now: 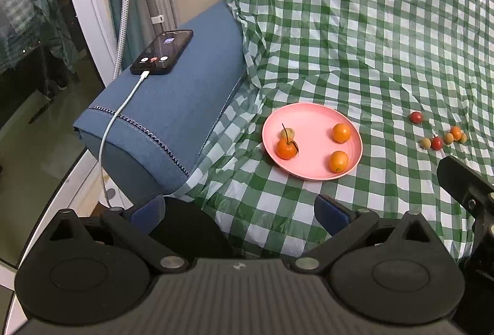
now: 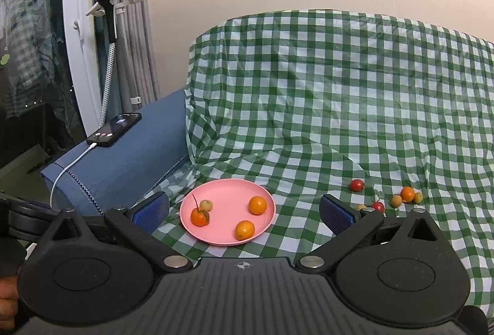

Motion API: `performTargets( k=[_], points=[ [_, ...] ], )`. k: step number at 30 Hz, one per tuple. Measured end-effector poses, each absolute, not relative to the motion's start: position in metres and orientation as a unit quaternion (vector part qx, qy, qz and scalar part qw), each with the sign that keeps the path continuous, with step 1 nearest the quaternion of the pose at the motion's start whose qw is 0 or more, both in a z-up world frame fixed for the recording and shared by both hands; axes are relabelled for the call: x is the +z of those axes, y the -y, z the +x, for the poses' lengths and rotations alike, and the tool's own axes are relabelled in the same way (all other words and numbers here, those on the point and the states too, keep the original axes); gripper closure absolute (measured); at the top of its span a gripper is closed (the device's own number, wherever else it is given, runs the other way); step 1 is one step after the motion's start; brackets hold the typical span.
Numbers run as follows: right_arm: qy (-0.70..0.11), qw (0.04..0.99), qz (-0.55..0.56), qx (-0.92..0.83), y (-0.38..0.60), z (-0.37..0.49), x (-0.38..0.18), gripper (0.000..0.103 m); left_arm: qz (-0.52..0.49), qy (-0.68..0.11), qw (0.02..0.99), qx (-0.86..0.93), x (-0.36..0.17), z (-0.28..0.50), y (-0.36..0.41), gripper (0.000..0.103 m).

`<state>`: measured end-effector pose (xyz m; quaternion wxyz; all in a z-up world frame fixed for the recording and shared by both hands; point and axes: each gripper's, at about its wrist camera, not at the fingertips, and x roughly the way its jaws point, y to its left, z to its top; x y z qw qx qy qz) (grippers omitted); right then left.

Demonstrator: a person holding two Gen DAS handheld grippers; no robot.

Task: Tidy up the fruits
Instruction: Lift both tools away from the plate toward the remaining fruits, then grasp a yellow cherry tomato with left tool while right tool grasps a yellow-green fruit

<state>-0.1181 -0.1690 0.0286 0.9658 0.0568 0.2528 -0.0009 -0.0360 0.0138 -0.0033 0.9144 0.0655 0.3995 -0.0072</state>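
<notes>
A pink plate [image 1: 311, 125] [image 2: 227, 191] lies on the green checked cloth and holds three orange fruits [image 1: 341, 132] [image 2: 257, 205] and one small yellowish fruit [image 1: 288, 132] [image 2: 206, 205]. To its right, loose on the cloth, lie a red fruit [image 1: 416, 117] [image 2: 356, 185] and a cluster of small red, orange and yellowish fruits [image 1: 444, 140] [image 2: 401, 198]. My left gripper [image 1: 240, 213] is open and empty, in front of the plate. My right gripper [image 2: 244, 213] is open and empty, just in front of the plate.
A blue sofa armrest [image 1: 173, 119] [image 2: 129, 162] stands left of the plate with a phone [image 1: 162, 52] [image 2: 114, 125] and white charging cable [image 1: 108, 131] on it. The checked cloth [image 1: 355, 26] rises over the backrest behind. A window and curtain are at far left.
</notes>
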Motion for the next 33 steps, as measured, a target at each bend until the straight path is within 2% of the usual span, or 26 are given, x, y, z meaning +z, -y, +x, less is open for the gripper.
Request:
performTargets(
  k=[21, 29, 33],
  points=[
    [-0.28, 0.955, 0.097, -0.022, 0.195, -0.102, -0.001, 0.001, 0.102, -0.426, 0.899, -0.008, -0.022, -0.015, 0.004, 0.0],
    [-0.285, 0.94, 0.146, -0.114, 0.257, -0.096, -0.028, 0.001, 0.14, -0.422, 0.895, -0.038, -0.025, 0.015, 0.056, 0.0],
    [-0.284, 0.929, 0.158, -0.176, 0.301, -0.087, -0.047, 0.001, 0.12, -0.436, 0.887, -0.092, -0.032, 0.039, 0.092, 0.0]
  ],
)
